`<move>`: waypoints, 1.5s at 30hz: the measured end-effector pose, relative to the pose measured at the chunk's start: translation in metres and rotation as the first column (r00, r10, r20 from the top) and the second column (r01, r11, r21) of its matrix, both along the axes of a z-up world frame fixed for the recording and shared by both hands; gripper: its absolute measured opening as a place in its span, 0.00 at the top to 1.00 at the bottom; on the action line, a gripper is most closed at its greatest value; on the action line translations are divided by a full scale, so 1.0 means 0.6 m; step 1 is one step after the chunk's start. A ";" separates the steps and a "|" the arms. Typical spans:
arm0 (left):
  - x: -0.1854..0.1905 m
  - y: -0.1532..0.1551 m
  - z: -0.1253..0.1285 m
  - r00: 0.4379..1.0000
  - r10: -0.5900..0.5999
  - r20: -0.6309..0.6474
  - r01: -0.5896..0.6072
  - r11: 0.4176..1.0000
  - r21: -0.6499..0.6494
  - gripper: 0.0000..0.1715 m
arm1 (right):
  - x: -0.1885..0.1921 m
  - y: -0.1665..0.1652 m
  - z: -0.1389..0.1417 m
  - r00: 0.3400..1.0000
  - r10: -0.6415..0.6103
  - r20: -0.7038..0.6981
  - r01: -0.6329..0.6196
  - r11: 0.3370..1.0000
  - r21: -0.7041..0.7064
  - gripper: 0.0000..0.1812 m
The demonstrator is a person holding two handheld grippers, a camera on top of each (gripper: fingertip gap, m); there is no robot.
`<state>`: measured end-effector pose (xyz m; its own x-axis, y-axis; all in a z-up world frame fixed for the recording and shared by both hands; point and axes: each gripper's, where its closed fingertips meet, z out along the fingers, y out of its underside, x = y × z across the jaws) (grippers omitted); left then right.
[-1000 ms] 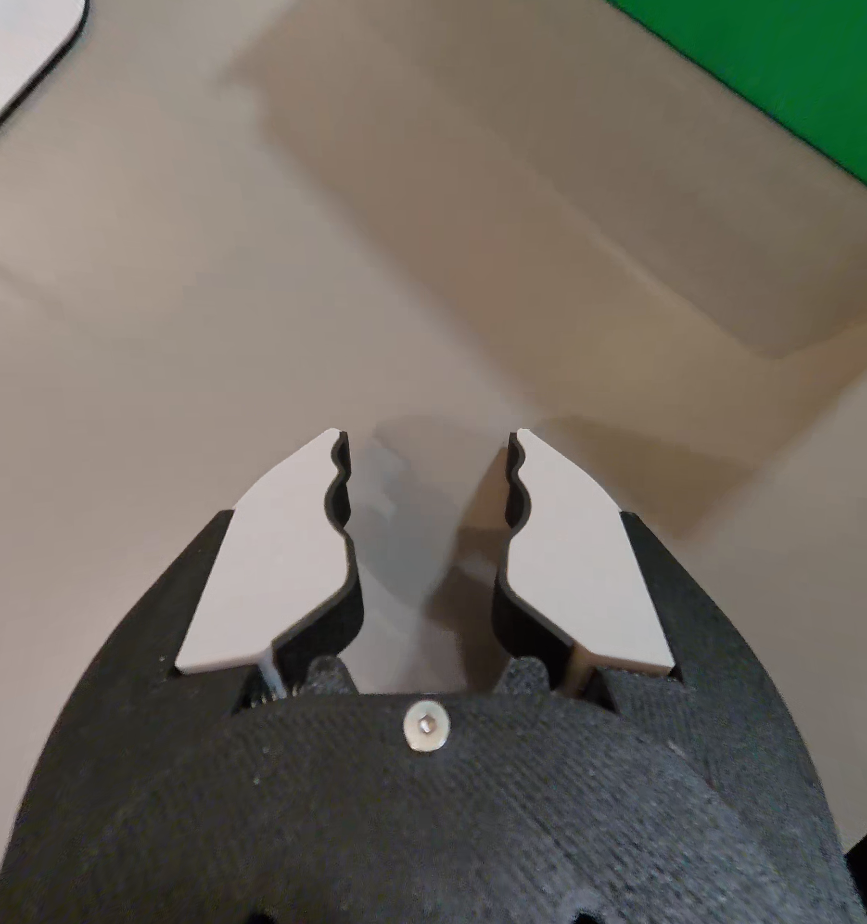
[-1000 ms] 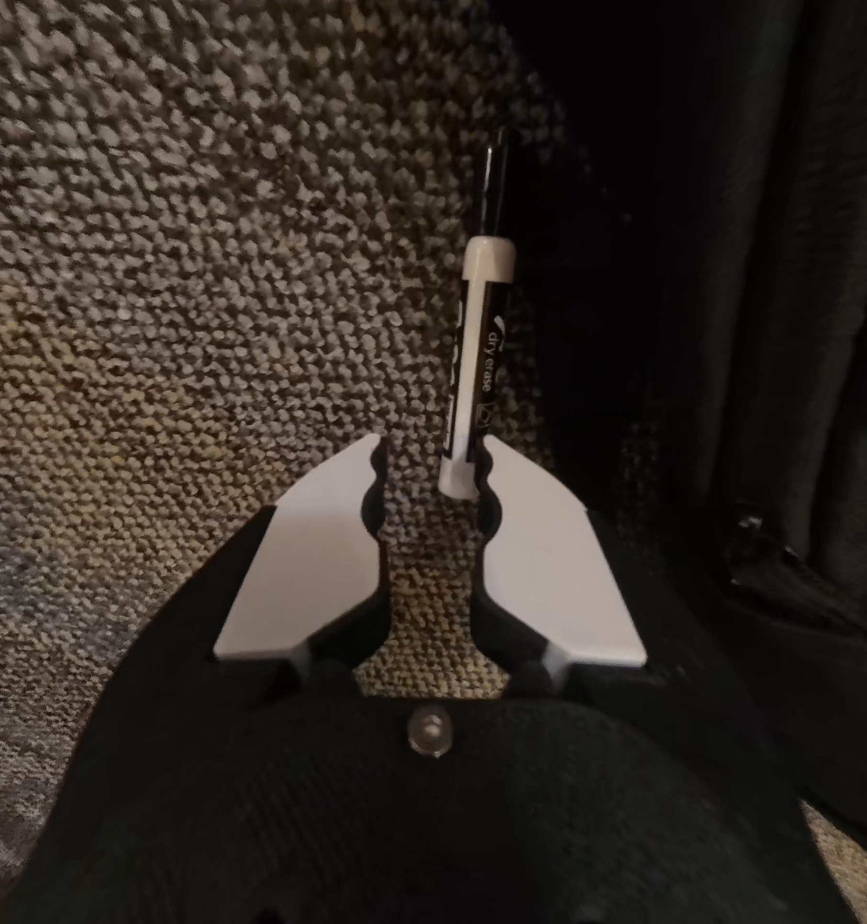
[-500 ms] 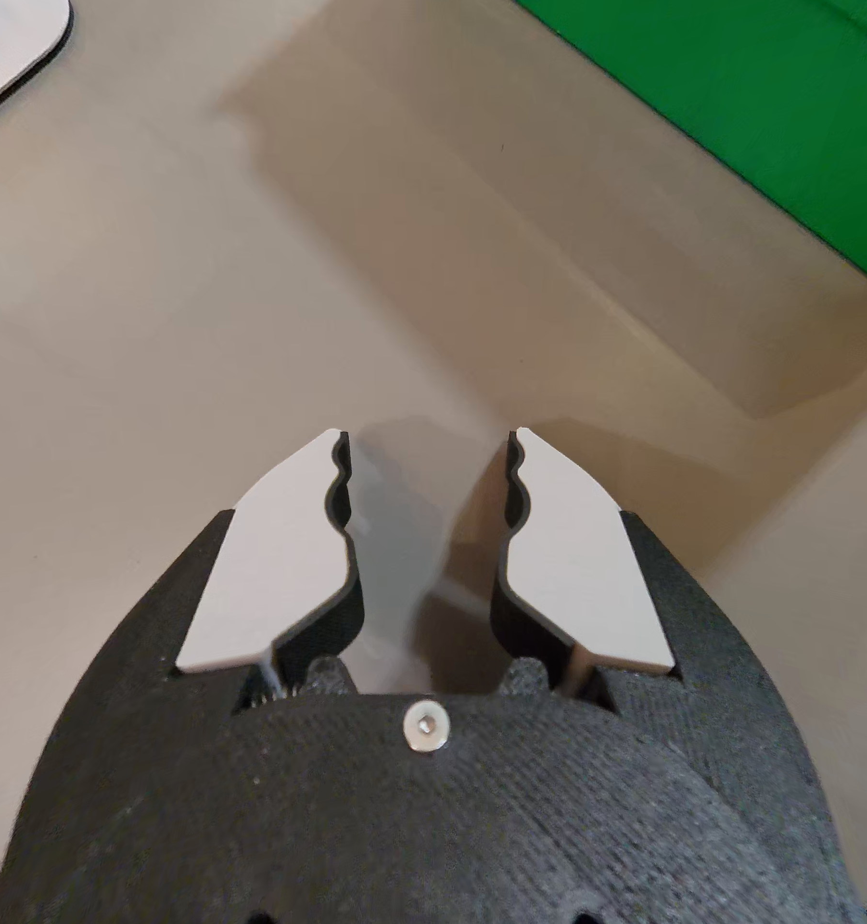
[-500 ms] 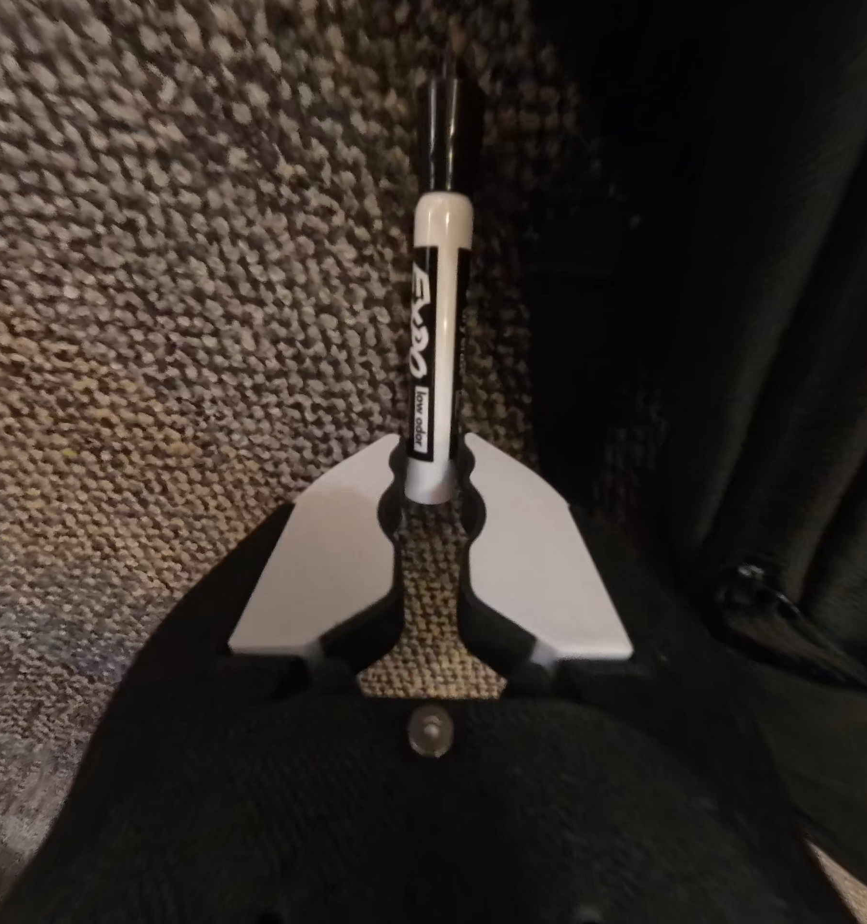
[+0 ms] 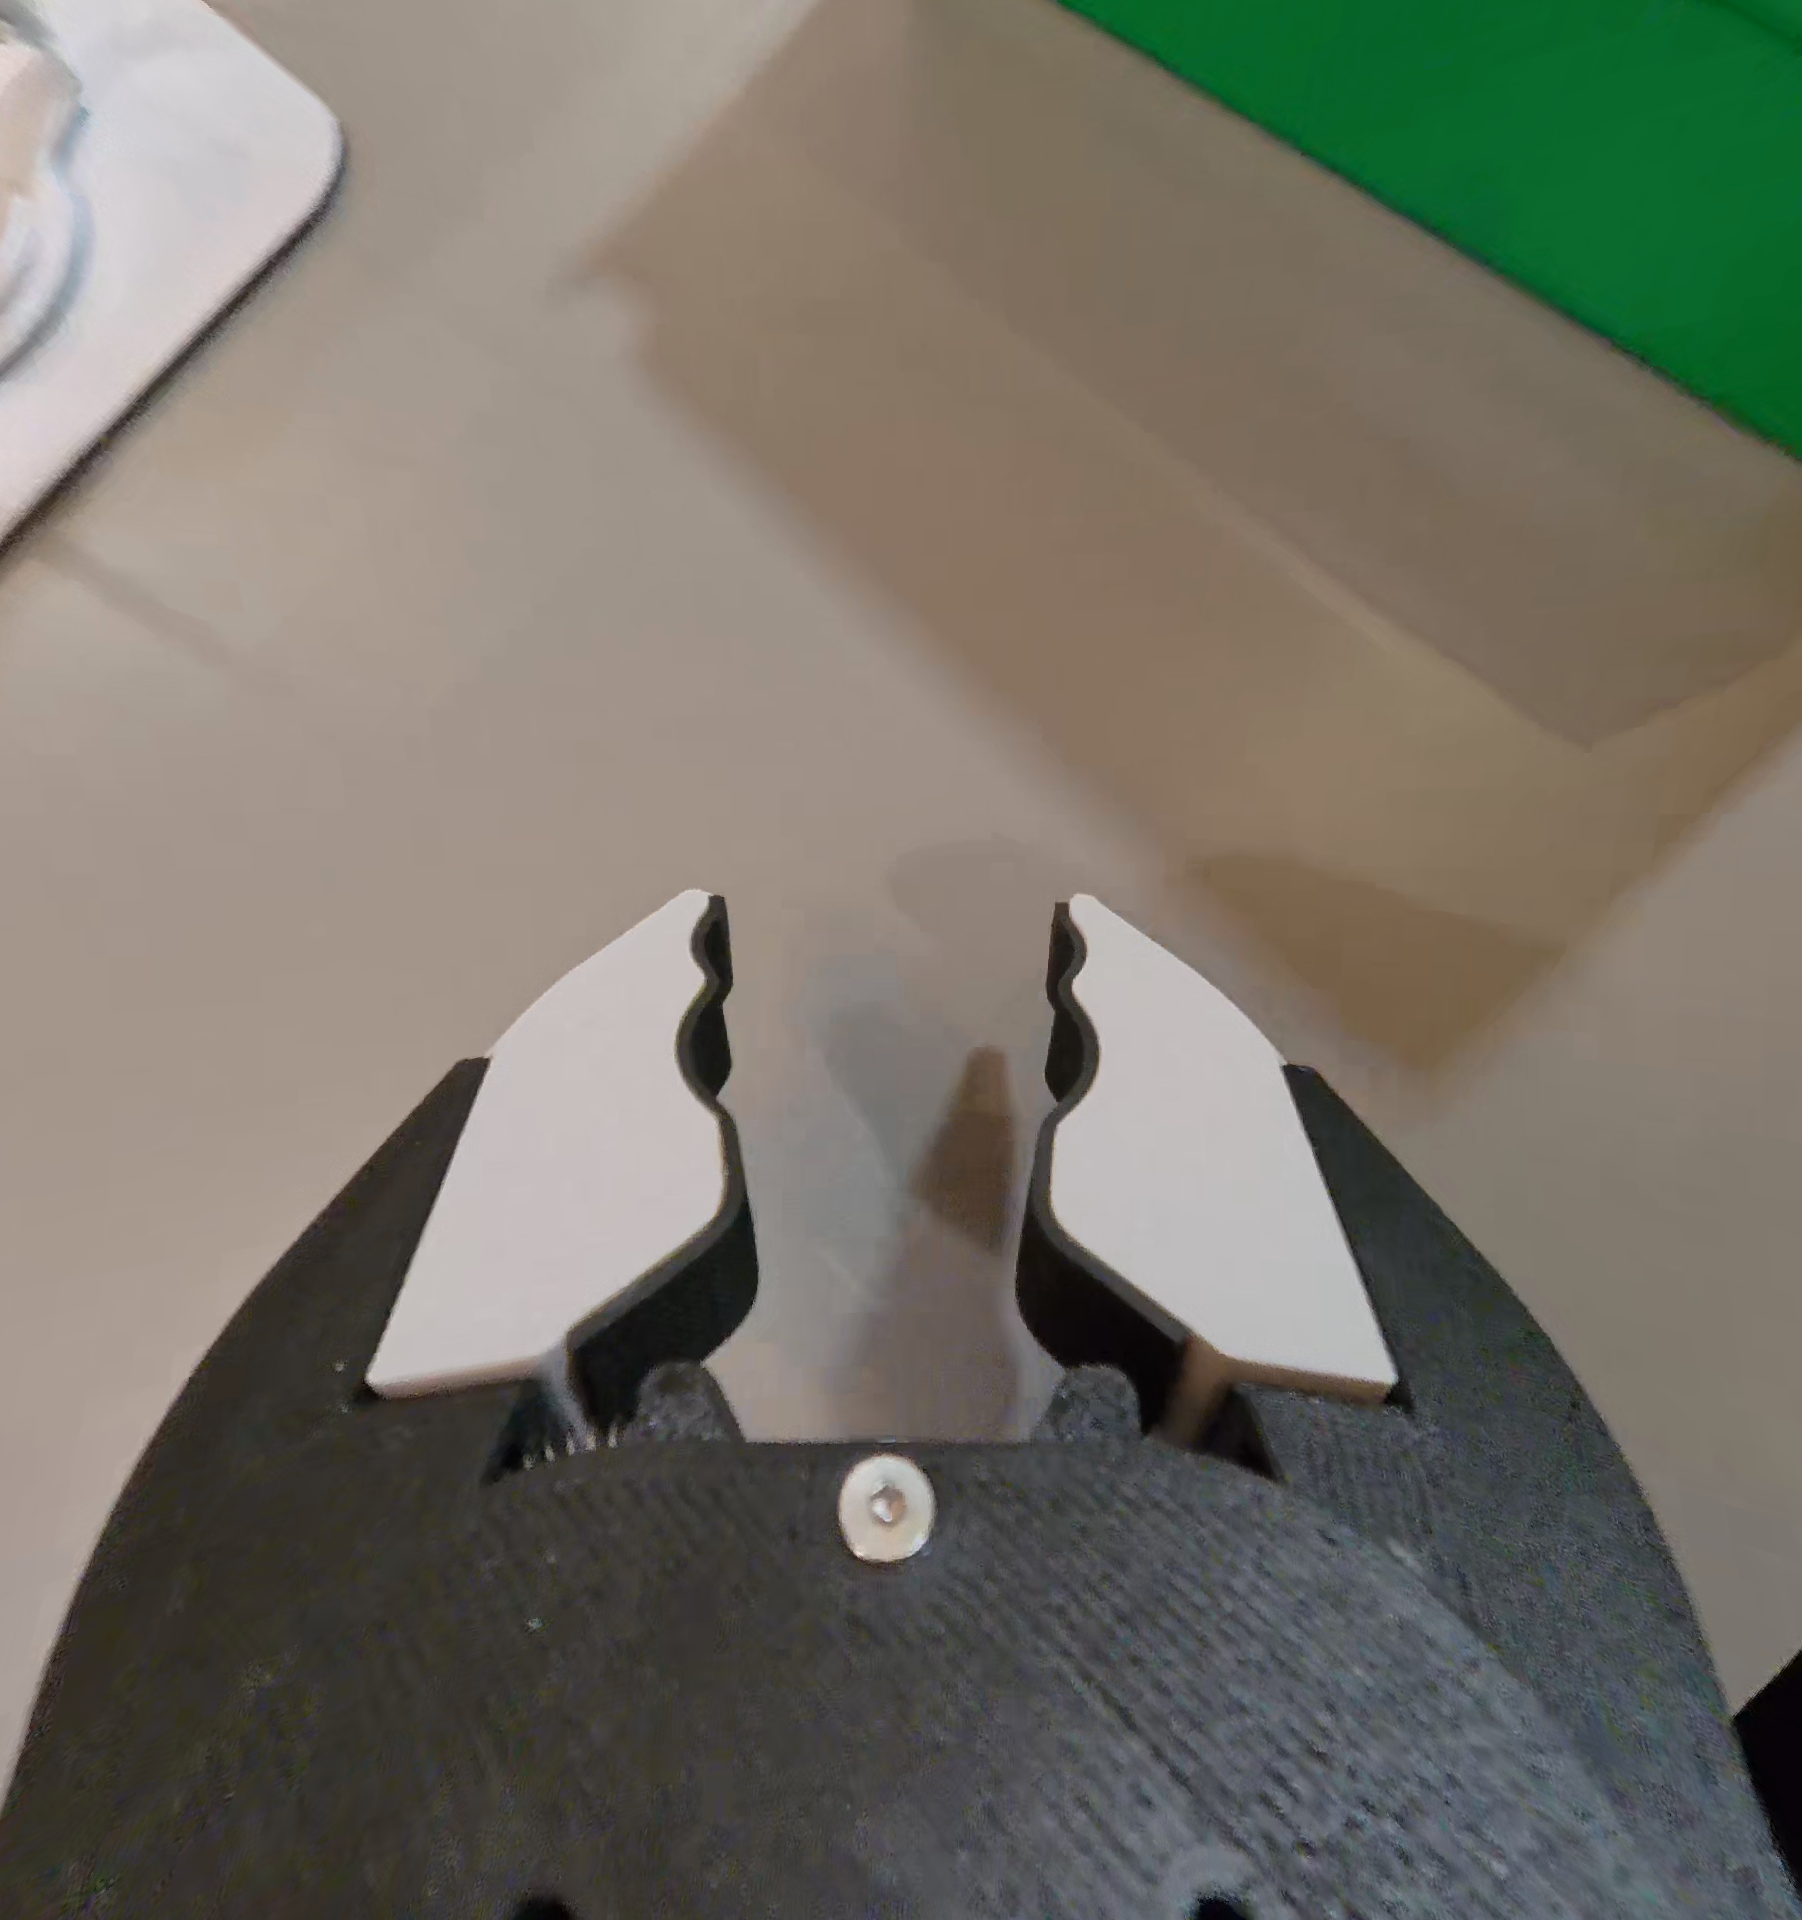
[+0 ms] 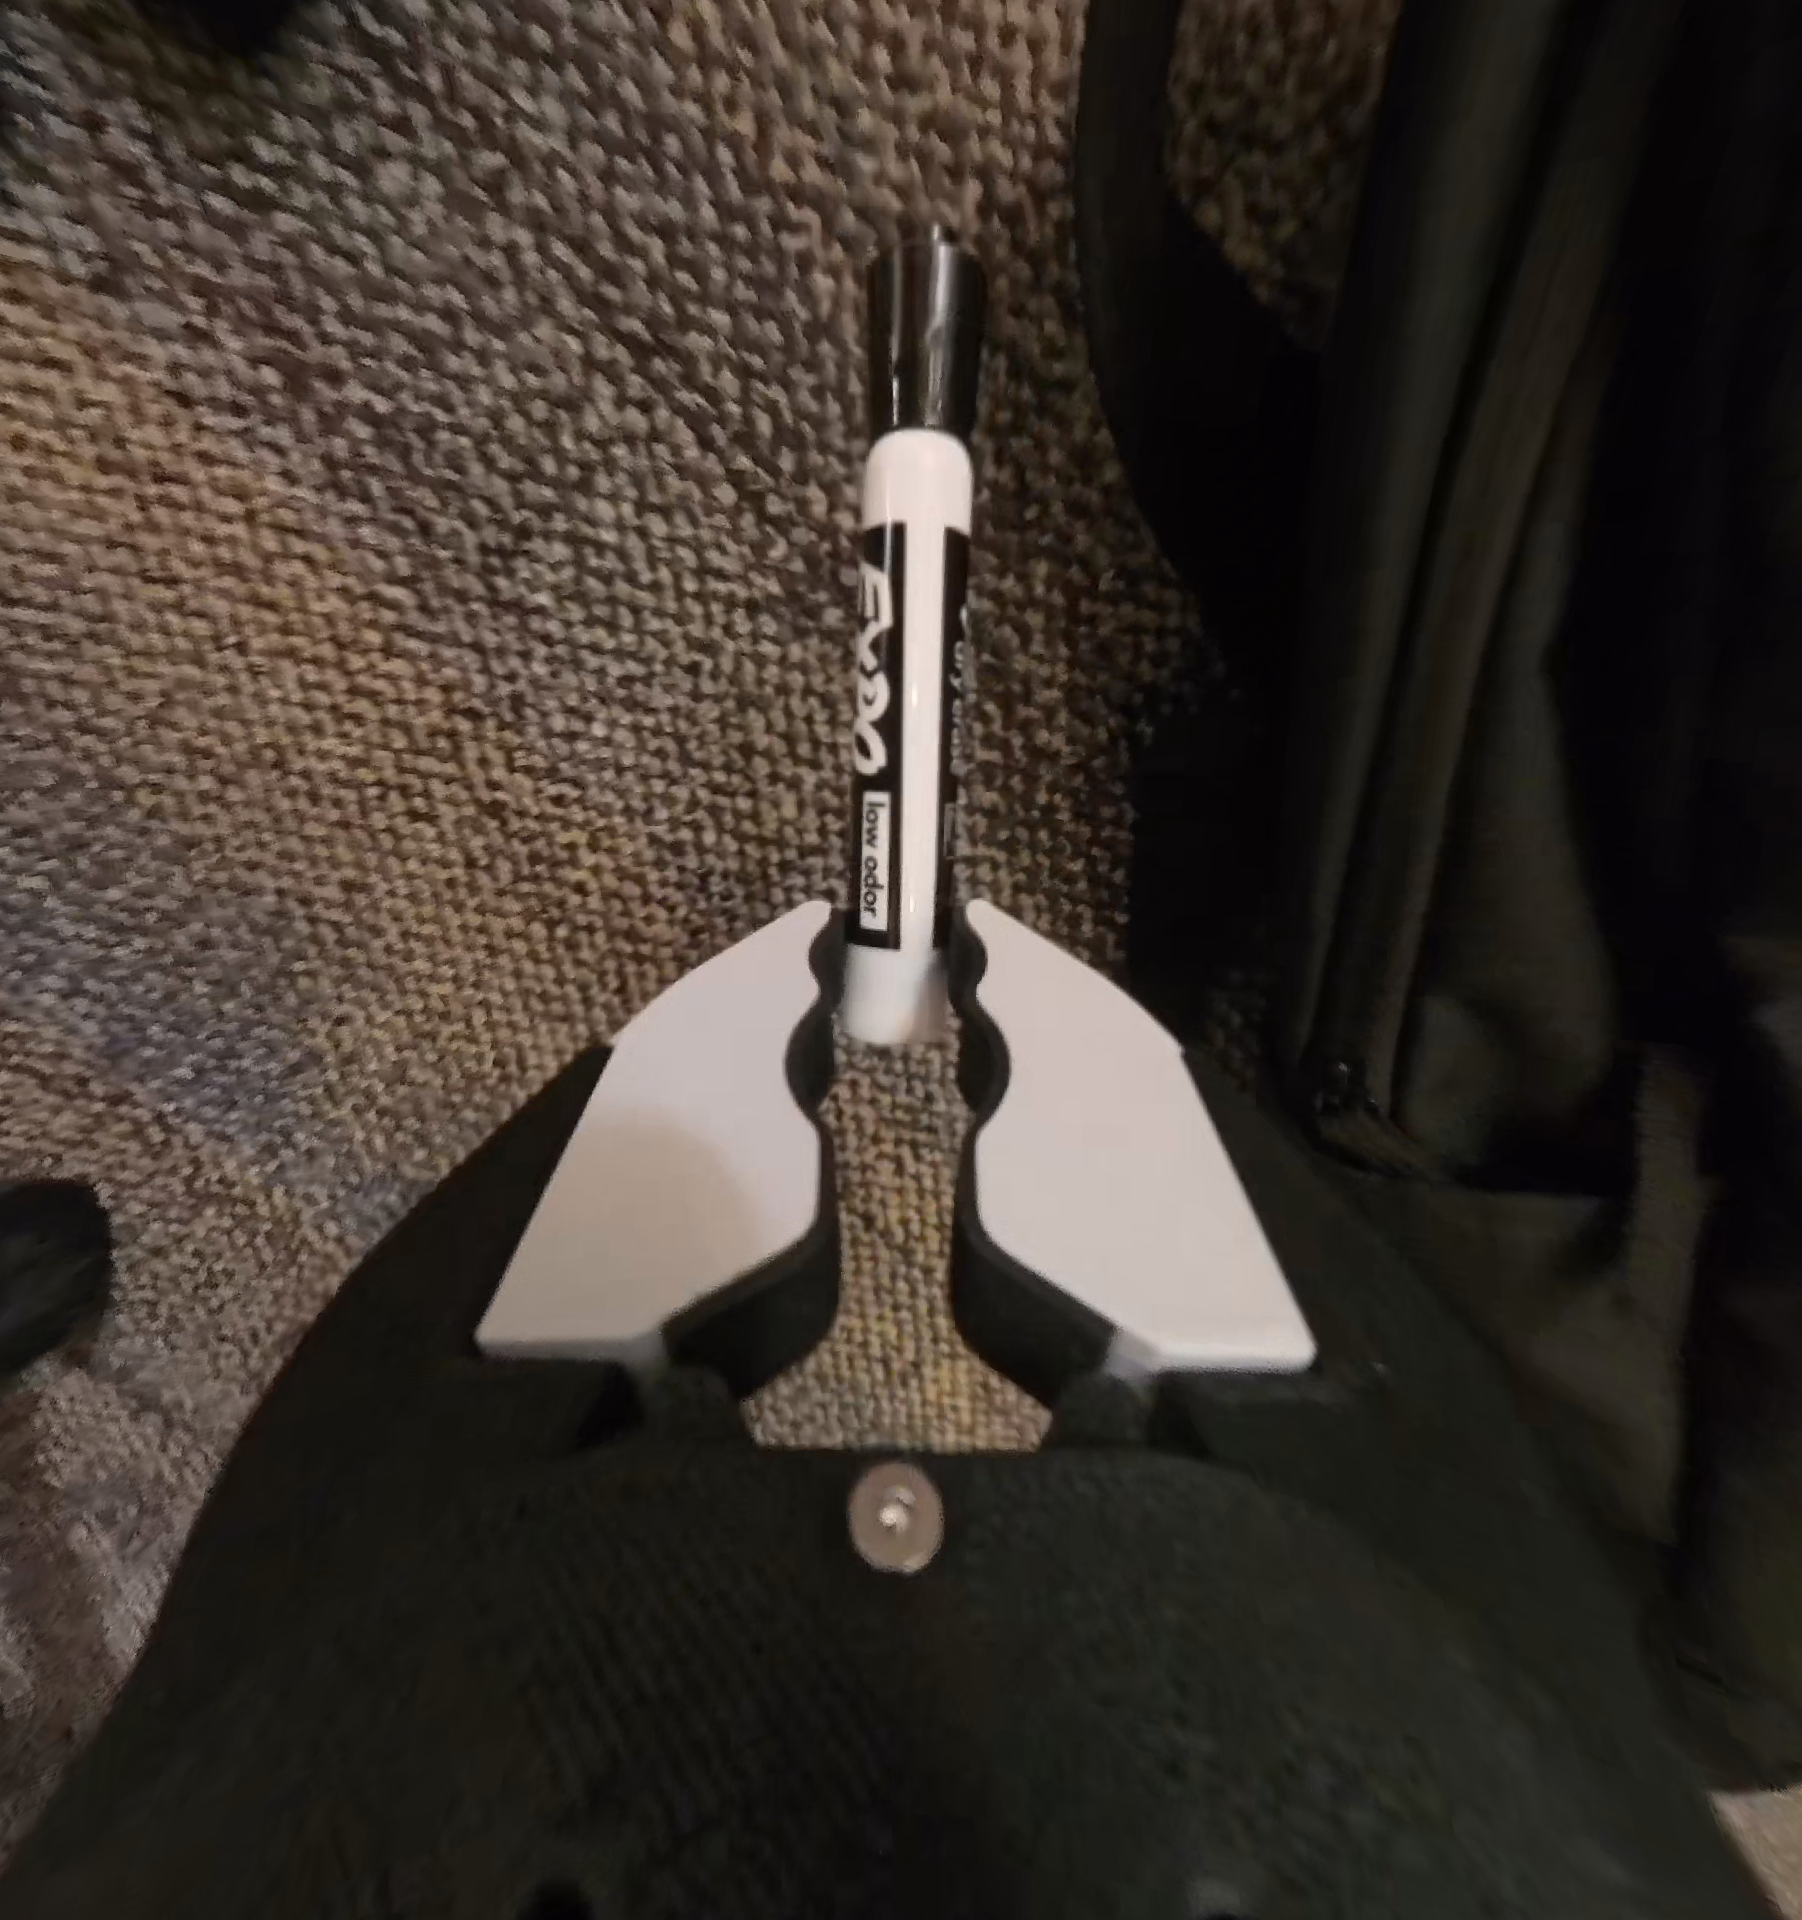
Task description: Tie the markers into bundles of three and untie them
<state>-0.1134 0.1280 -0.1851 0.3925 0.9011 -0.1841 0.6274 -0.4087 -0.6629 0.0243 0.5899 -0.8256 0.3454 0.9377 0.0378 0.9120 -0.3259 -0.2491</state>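
In the right wrist view my right gripper (image 6: 895, 925) is shut on the rear end of a white marker (image 6: 912, 665) with a black cap. The marker sticks straight out ahead of the fingers, held above speckled brown carpet (image 6: 409, 582). In the left wrist view my left gripper (image 5: 889, 914) is open and empty, hovering low over a beige tabletop (image 5: 440, 748). Its fingers (image 5: 606, 1122) touch nothing.
A green box (image 5: 1562, 177) stands at the far right of the table. A white board (image 5: 138, 281) with a clear round object on it lies at the far left. Dark fabric (image 6: 1520, 644) hangs right of the marker. A black round object (image 6: 14, 1273) sits at the carpet's left edge. The tips of one gripper are about 80 centimetres away from the tips of the other.
My right gripper closed on the marker's end and lifted it off the carpet. The left gripper stayed open and shifted, bringing more of the green box and the white board into view.
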 end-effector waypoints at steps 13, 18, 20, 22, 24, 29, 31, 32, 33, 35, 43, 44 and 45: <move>0.178 -0.109 0.077 0.985 0.009 -0.170 0.018 0.987 0.157 0.65 | 0.003 -0.031 0.391 0.943 0.326 -0.072 -0.323 0.945 0.044 0.89; 0.276 -0.062 0.082 0.960 -0.192 -0.202 0.264 0.857 0.442 0.73 | 0.023 -0.001 0.630 0.900 0.377 -0.216 -0.329 0.916 0.227 0.89; 0.309 -0.056 0.087 0.935 -0.260 -0.242 0.345 0.827 0.443 0.72 | 0.027 0.013 0.738 0.882 0.365 -0.297 -0.278 0.913 0.299 0.89; 0.334 -0.063 0.075 0.923 -0.305 -0.233 0.378 0.830 0.410 0.71 | 0.029 0.020 0.844 0.860 0.340 -0.381 -0.214 0.917 0.335 0.89; 0.356 -0.066 0.074 0.915 -0.327 -0.236 0.399 0.817 0.416 0.70 | 0.023 0.021 0.943 0.831 0.348 -0.434 -0.179 0.906 0.385 0.89; 0.399 -0.076 0.097 0.915 -0.337 -0.222 0.404 0.752 0.520 0.68 | -0.053 -0.049 1.155 0.723 0.521 -0.454 -0.240 0.806 0.542 0.89; 0.410 -0.086 0.099 0.929 -0.312 -0.198 0.368 0.730 0.576 0.68 | -0.098 -0.100 1.209 0.674 0.604 -0.426 -0.301 0.751 0.587 0.89; 0.416 -0.092 0.100 0.937 -0.298 -0.184 0.348 0.722 0.598 0.68 | -0.122 -0.128 1.227 0.649 0.638 -0.415 -0.336 0.729 0.597 0.89; 0.421 -0.098 0.099 0.943 -0.283 -0.173 0.328 0.717 0.615 0.68 | -0.145 -0.155 1.241 0.623 0.666 -0.411 -0.367 0.713 0.598 0.89; 0.430 -0.113 0.098 0.956 -0.245 -0.163 0.292 0.725 0.623 0.67 | -0.189 -0.209 1.257 0.572 0.711 -0.408 -0.430 0.684 0.590 0.89; 0.464 -0.180 0.074 0.987 -0.075 -0.145 0.145 0.812 0.566 0.67 | -0.303 -0.328 1.243 0.472 0.799 -0.371 -0.549 0.596 0.586 0.89; 0.468 -0.187 0.073 0.988 -0.055 -0.145 0.128 0.818 0.560 0.66 | -0.313 -0.333 1.235 0.473 0.802 -0.365 -0.558 0.593 0.580 0.89; 0.471 -0.193 0.071 0.988 -0.036 -0.147 0.113 0.825 0.553 0.66 | -0.322 -0.337 1.228 0.475 0.803 -0.360 -0.567 0.592 0.574 0.89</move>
<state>0.1689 0.0120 -0.1423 0.4706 0.8334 0.2898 0.5066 0.0137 -0.8621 -0.1690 0.3875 -0.0889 -0.3418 0.8296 0.4414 0.4497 0.5569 -0.6983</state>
